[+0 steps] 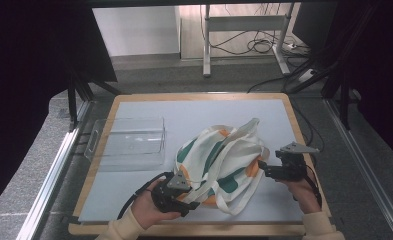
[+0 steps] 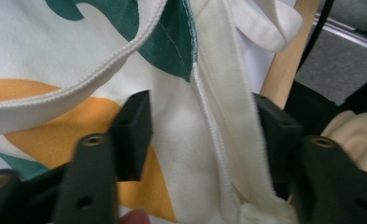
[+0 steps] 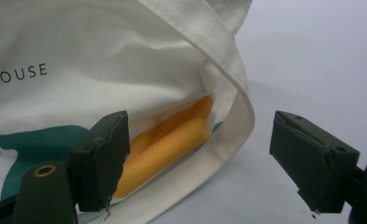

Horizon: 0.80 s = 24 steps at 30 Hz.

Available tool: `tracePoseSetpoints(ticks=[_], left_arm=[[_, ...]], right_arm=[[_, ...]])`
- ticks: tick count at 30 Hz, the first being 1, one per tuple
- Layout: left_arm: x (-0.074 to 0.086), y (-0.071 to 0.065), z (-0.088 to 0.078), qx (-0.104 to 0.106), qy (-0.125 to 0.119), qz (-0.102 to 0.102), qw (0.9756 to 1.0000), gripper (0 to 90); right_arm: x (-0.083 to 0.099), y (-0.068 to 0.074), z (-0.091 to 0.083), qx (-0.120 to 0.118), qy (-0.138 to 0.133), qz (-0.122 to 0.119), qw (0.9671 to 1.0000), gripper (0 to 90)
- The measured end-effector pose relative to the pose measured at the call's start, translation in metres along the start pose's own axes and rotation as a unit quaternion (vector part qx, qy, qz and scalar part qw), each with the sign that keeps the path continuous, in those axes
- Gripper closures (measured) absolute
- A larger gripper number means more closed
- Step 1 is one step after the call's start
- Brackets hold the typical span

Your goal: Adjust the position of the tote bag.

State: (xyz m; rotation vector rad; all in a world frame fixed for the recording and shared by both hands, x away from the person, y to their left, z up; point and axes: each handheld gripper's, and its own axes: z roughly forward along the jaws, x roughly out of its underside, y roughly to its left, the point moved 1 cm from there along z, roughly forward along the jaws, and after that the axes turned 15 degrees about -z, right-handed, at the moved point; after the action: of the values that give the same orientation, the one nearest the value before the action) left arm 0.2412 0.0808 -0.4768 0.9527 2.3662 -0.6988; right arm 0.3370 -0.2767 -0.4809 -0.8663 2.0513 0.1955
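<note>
The only writing that can be read is "HOUSE", printed in dark capitals on the white cloth of the bag in the right gripper view; any letters before it are cut off at that picture's left edge. At the left of the table, a pale mat framed in light wood, a clear tray stands apart from the bag, with open mat on its far and near sides. The left gripper sits at the bag's near left edge; its jaws are partly open, with a fold of cloth and a cream strap between them, and the pads do not visibly press on either. The bag, white with green and orange shapes, lies rumpled at the middle of the table toward the near right, its straps trailing to the near edge and one end lifted toward the far side. The right gripper is at the bag's right edge, its jaws wide apart; the left jaw lies against the cloth by an orange patch, the right jaw hangs over bare mat, and it holds nothing. The far half of the table is bare. Beyond it lie grey floor, a white frame's legs and loose cables; metal rails run down both sides and dark curtains close the room left and right.
</note>
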Motion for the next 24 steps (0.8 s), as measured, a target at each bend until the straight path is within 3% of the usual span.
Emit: tracePoseSetpoints(ticks=[4,9,24], left_arm=[[0.001,0.004,-0.001,0.014,0.002,-0.004,0.9999,67.6],[0.002,0.007,-0.003,0.029,0.003,-0.011,0.9995,78.2],[0.009,0.020,-0.007,0.039,-0.009,-0.019,0.9990,83.3]], right_arm=[[0.000,0.000,0.000,0.001,0.002,0.000,1.0000,19.9],[0.000,0.001,0.001,0.001,0.003,0.000,1.0000,19.9],[-0.003,-0.002,-0.004,-0.008,-0.013,0.008,0.9998,23.8]])
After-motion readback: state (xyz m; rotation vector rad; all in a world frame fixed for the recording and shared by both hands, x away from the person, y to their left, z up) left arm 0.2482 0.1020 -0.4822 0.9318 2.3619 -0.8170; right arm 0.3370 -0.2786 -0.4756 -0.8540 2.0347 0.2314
